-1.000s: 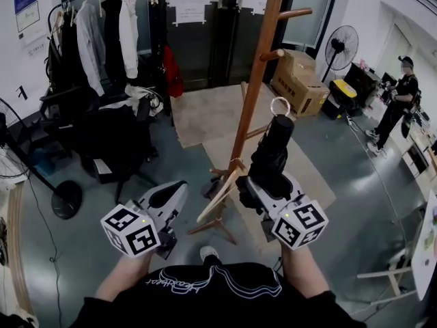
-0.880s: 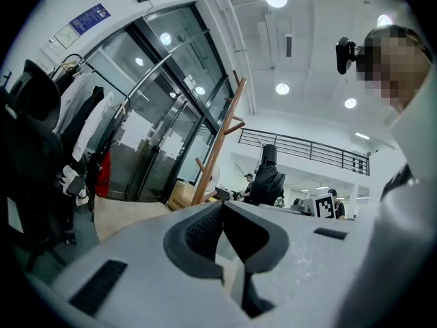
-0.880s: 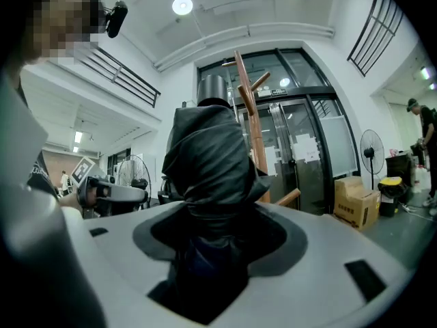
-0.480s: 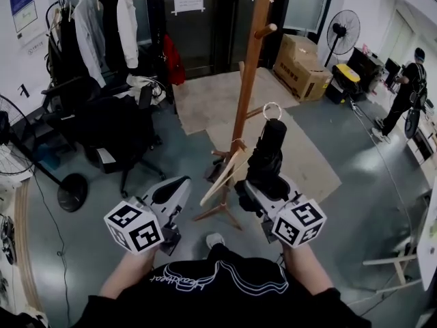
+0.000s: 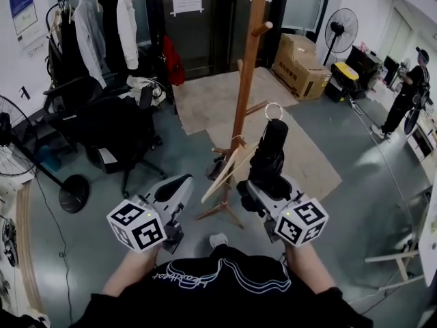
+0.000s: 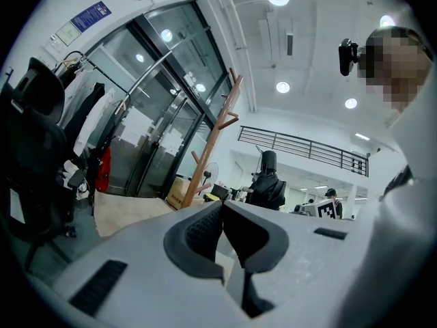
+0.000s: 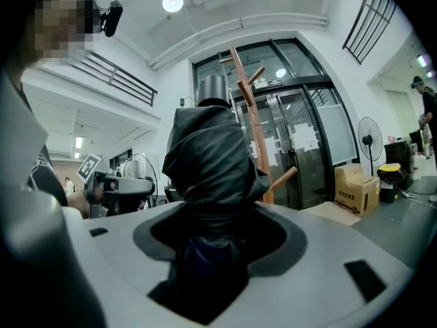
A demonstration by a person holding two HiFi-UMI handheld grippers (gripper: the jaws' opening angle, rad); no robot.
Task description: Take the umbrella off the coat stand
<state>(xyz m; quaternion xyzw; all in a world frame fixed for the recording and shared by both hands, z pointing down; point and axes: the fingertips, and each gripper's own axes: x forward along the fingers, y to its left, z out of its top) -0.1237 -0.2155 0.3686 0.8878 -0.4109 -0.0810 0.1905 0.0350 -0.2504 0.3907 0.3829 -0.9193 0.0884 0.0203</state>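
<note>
Folded umbrella (image 5: 268, 152) clamped upright in right gripper (image 5: 263, 184), just beside coat stand (image 5: 247, 67). Left gripper (image 6: 222, 217) clenched, empty. Risks: top ring (image 5: 273, 111) catching nearby peg (image 5: 254, 108), tipping stand; slack fabric sliding through jaws, dropping umbrella to floor (image 5: 184, 156).

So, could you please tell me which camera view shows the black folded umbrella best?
The head view: the black folded umbrella shows nearly whole, upright in the right gripper. The right gripper view shows only its bunched fabric close up; the left gripper view shows it small and distant.
</note>
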